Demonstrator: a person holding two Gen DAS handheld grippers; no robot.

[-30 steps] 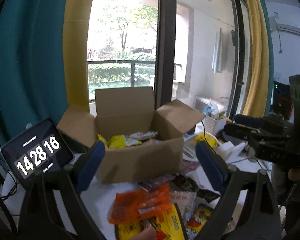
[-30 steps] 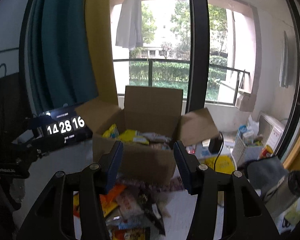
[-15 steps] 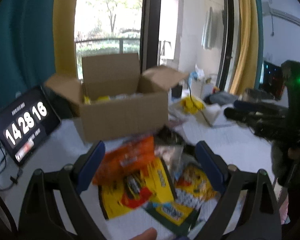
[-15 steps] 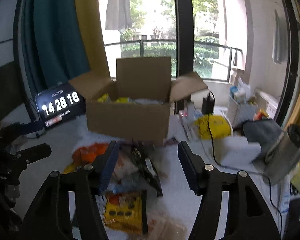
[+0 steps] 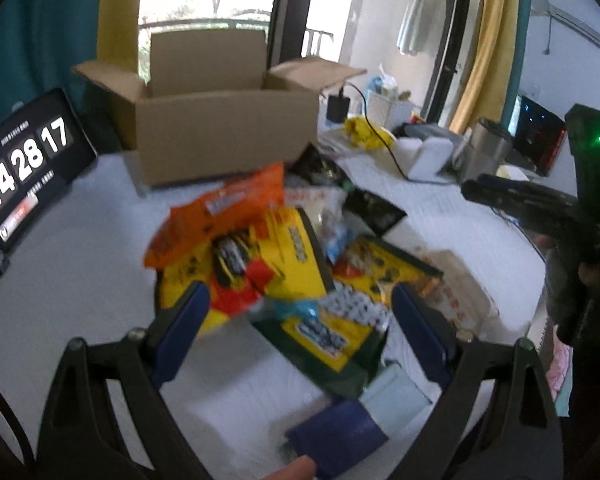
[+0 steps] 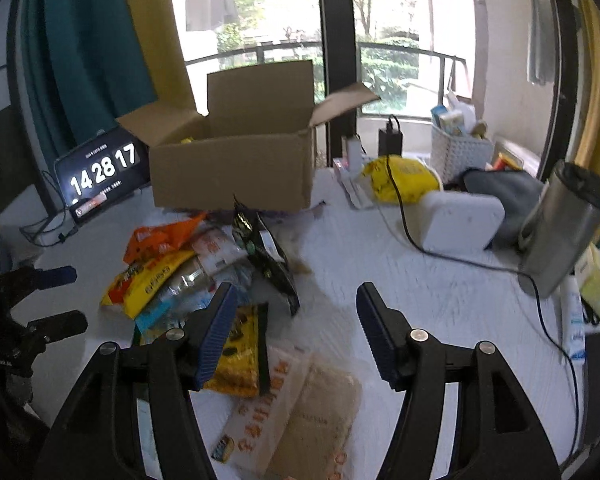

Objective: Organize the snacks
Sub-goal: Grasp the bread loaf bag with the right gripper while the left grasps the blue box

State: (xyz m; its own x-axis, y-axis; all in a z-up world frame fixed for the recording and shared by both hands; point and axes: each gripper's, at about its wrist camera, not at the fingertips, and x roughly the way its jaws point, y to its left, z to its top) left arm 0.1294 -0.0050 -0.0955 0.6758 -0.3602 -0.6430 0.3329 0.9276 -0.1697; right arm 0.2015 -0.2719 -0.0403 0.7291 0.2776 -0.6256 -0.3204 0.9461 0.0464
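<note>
Snack packets (image 5: 284,248) are heaped on the white table (image 5: 72,280), in front of the open cardboard box (image 5: 224,140), which stands at about twelve o'clock from both grippers. In the left wrist view the heap is seen directly between and just beyond the spread fingers of the left gripper (image 5: 300,320): the yellow-and-red packet (image 5: 260,264) lies near the left finger, the orange packet (image 5: 220,208) at about eleven o'clock beyond it, and the green-edged yellow packet (image 5: 324,332) almost at the gripper's midpoint, its long axis running roughly from ten to four o'clock. The jaws of this gripper are held wide apart and nothing is gripped.

In the right wrist view the right gripper (image 6: 296,328) is likewise wide open and empty, and bare table is framed between its fingers. From it the heap lies off at nine to eleven o'clock, with only a yellow seed packet (image 6: 236,356) just beside its left finger and a pale flat packet (image 6: 292,412) below the gap.

The left gripper is therefore judged the nearer and better aligned. A short drop onto the green-edged packet would seem to be called for, with the jaws closed across its narrow width, before a lift toward the box at twelve o'clock. Motion blur leaves the packet edges uncertain.
</note>
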